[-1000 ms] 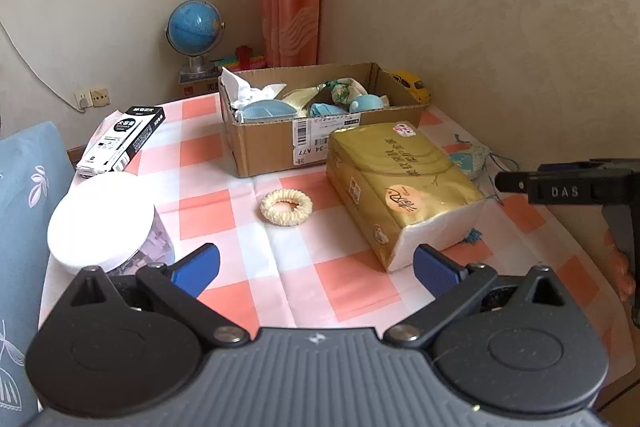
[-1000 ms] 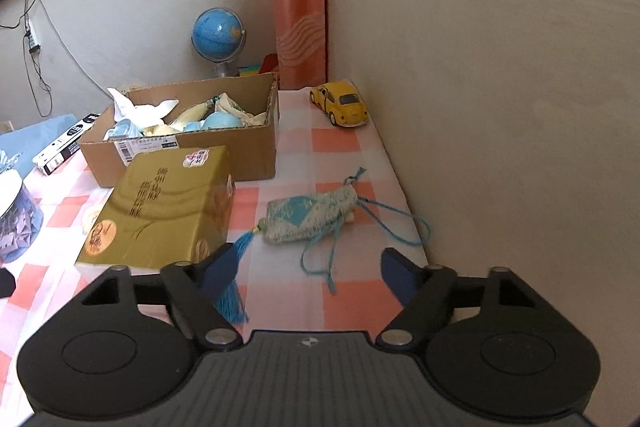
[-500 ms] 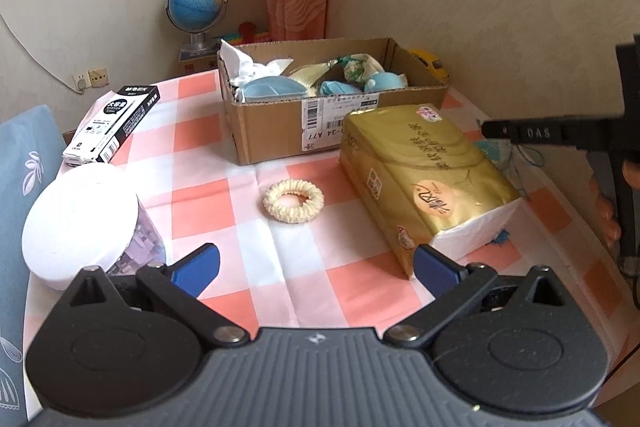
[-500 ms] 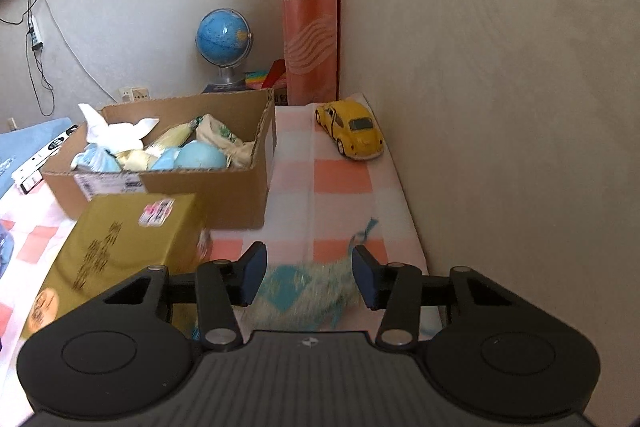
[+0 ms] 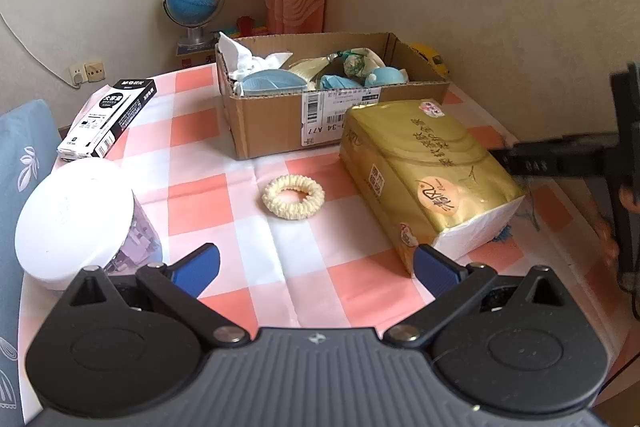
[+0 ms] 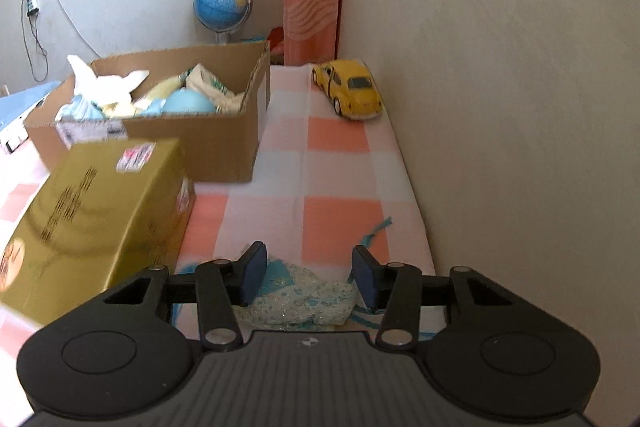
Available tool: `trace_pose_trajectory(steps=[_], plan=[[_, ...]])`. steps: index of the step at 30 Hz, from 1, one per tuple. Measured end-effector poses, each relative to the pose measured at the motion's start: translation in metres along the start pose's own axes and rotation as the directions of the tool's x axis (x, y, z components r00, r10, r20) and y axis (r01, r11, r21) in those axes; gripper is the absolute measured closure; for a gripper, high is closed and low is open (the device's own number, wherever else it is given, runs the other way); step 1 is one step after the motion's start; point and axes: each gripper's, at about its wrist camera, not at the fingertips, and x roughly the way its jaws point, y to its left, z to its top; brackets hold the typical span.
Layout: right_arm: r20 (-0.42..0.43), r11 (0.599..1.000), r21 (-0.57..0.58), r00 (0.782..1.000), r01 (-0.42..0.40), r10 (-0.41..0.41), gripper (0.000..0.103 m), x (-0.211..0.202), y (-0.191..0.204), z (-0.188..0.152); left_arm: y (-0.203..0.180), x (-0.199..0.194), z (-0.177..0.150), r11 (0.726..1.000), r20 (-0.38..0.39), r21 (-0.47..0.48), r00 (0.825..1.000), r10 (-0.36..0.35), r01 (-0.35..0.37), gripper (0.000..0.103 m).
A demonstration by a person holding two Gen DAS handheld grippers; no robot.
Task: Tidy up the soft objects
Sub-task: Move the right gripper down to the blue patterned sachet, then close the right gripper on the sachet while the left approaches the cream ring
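Now my right gripper [image 6: 306,277], wide a second ago, pinches the blue sachet [image 6: 298,297]; left gripper [image 5: 316,267] remains spread.

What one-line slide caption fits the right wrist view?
Right gripper closed on a teal tasselled pouch beside the gold tissue pack.

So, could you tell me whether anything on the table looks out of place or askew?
The gold tissue pack lies askew, angled against the box. A cream scrunchie and a teal sachet, between the right gripper's fingers, are soft things not yet boxed. The yellow toy car looks stray.
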Motion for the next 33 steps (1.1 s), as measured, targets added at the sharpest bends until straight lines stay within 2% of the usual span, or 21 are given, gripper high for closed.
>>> trace_pose_trajectory(steps=[10,11,13,14,16,19,25,30,31,33], plan=[[-0.021,1.0,-0.021,1.0,0.011,-0.011,0.049,-0.036,0.005,-0.03,-0.001,-0.012,-0.004,1.0,0.02,0.011,1.0,-0.005,0.005,0.001],[-0.015,1.0,-0.023,1.0,0.016,-0.016,0.046,-0.04,0.006,-0.032,0.0,-0.013,-0.004,1.0,0.022,0.013,1.0,-0.004,0.004,0.001],[-0.001,1.0,-0.013,1.0,0.016,-0.016,0.024,-0.05,0.007,-0.032,0.0,-0.014,-0.004,1.0,0.023,0.013,1.0,-0.002,0.002,0.001],[0.014,1.0,0.0,1.0,0.013,-0.013,0.017,-0.055,0.008,-0.033,0.0,-0.014,-0.004,1.0,0.023,0.013,1.0,-0.001,0.0,0.001],[0.042,1.0,0.008,0.999,0.001,-0.002,0.016,-0.066,0.01,-0.035,0.001,-0.014,-0.005,1.0,0.024,0.014,1.0,0.0,0.0,0.001],[0.038,1.0,0.017,0.999,0.009,-0.009,0.016,-0.071,0.015,-0.042,0.002,-0.012,-0.005,1.0,0.019,0.017,1.0,0.001,-0.001,0.001],[0.016,0.999,-0.033,0.999,0.029,-0.029,0.019,-0.056,0.019,-0.052,0.003,-0.004,-0.005,0.999,0.003,0.038,1.0,0.001,-0.001,0.001],[0.018,0.998,-0.063,0.999,0.029,-0.028,0.03,-0.047,0.02,-0.049,0.009,0.009,-0.002,0.999,-0.013,0.038,1.0,0.015,-0.015,0.001],[0.012,0.997,-0.071,1.0,0.024,-0.023,0.037,-0.044,0.02,-0.049,0.011,0.012,-0.001,0.999,-0.014,0.039,1.0,0.019,-0.018,0.001],[0.002,0.996,-0.081,1.0,0.024,-0.024,0.039,-0.04,0.02,-0.048,0.012,0.019,0.0,0.998,-0.015,0.045,0.999,0.037,-0.037,0.001]])
